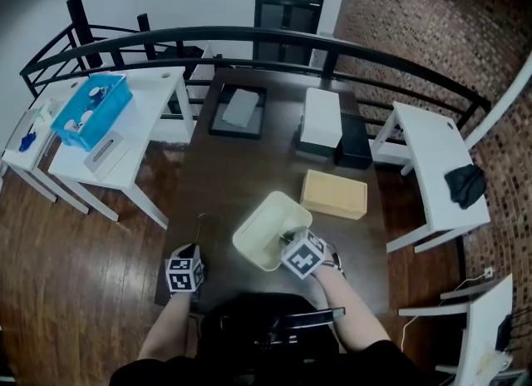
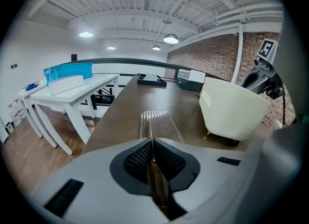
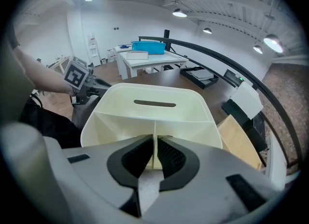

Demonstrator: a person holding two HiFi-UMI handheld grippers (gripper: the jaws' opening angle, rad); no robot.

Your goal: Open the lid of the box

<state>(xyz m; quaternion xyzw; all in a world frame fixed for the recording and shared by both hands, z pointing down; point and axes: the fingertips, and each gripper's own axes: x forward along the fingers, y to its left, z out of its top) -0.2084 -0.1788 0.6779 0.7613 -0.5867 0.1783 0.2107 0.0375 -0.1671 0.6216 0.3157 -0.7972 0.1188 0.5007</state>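
A cream box (image 1: 264, 228) without a cover stands tilted near the front of the dark table (image 1: 224, 185); it also shows as the cream box (image 2: 231, 109) and, from inside, the cream box (image 3: 154, 105) with a slot handle. A tan wooden lid (image 1: 334, 194) lies flat just behind it to the right. My right gripper (image 1: 290, 240) is shut on the box's thin middle divider (image 3: 155, 136). My left gripper (image 1: 196, 251) rests left of the box, apart from it, shut on a thin clear ribbed strip (image 2: 155, 121) that points forward over the table.
Further back on the table are a dark tray with a grey sheet (image 1: 239, 111), a white box (image 1: 322, 116) and a black box (image 1: 355, 145). White side tables stand left (image 1: 125, 139), with a blue bin (image 1: 93, 110), and right (image 1: 432, 164). A curved black railing (image 1: 249, 37) rings the area.
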